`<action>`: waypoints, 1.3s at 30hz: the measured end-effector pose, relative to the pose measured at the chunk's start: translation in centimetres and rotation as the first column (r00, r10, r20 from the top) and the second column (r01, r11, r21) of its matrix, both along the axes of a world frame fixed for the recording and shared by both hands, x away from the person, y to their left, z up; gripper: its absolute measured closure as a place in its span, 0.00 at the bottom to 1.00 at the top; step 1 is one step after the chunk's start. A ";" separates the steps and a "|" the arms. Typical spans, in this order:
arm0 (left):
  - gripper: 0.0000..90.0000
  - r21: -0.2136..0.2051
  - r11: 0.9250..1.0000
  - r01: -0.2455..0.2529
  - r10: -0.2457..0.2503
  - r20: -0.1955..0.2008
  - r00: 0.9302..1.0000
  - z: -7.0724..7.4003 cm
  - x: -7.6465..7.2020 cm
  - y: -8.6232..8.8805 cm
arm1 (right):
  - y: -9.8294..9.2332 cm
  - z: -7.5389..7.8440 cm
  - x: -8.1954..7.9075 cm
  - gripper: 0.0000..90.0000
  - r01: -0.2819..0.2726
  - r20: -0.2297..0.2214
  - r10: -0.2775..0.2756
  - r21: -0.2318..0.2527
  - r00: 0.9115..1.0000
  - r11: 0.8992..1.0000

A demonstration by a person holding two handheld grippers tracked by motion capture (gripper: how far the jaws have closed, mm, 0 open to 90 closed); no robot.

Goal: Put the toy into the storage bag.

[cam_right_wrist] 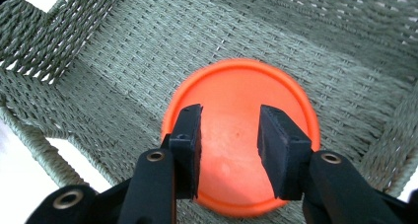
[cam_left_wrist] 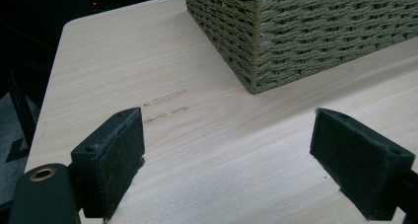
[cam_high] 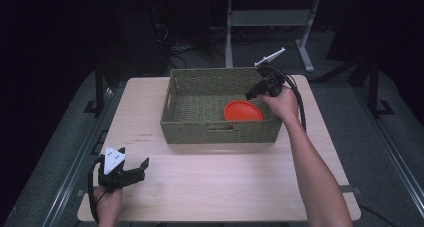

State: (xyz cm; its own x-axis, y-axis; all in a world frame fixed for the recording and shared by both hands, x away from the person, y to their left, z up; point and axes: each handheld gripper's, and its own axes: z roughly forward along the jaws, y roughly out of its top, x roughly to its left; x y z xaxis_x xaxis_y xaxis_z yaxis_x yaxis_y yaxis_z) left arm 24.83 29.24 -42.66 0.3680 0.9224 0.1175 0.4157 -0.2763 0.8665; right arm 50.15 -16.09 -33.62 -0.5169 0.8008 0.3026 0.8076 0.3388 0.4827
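Observation:
A round orange plate [cam_high: 243, 111] lies flat on the floor of a green woven basket [cam_high: 220, 132], toward its right end. My right gripper [cam_high: 251, 94] reaches over the basket's right rim and points down at the plate. In the right gripper view its jaws [cam_right_wrist: 230, 120] stand apart just above the plate [cam_right_wrist: 236, 81], with nothing pressed between the pads. My left gripper [cam_high: 140, 169] rests near the table's front left corner, open wide and empty. In the left gripper view, bare wood shows between its jaws [cam_left_wrist: 229, 135], and the basket's corner [cam_left_wrist: 305, 31] lies ahead.
The light wooden table [cam_high: 225, 187] carries the basket at its far middle. A handle slot is cut into the basket's near wall [cam_high: 221, 127]. Table legs and a metal frame [cam_high: 270, 17] stand on the dark floor behind.

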 end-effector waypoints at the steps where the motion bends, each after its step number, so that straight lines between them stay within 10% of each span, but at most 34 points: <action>1: 0.14 0.002 1.000 0.001 -0.001 0.000 1.000 0.0 0.0 0.0 | -0.2 -0.1 -0.1 0.66 0.004 -0.004 -0.004 0.007 1.000 1.000; 20: 0.14 -0.004 1.000 0.002 -0.002 0.003 1.000 0.0 -0.1 0.0 | -1.4 -2.0 -0.9 0.50 -0.006 -0.048 0.012 0.125 0.999 0.992; 39: 0.14 0.001 1.000 0.002 -0.002 0.000 1.000 0.0 -0.1 -0.1 | -3.9 -0.4 -4.0 0.38 -0.023 -0.008 0.025 0.226 1.000 0.974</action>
State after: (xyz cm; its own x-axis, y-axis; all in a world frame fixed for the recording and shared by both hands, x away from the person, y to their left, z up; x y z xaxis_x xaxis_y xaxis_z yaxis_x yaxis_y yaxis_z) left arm 24.73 29.09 -42.67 0.3701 0.9215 0.1180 0.4152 -0.2777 0.8663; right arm 46.18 -19.95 -34.06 -0.5308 0.6986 0.4798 0.8060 0.2412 0.5405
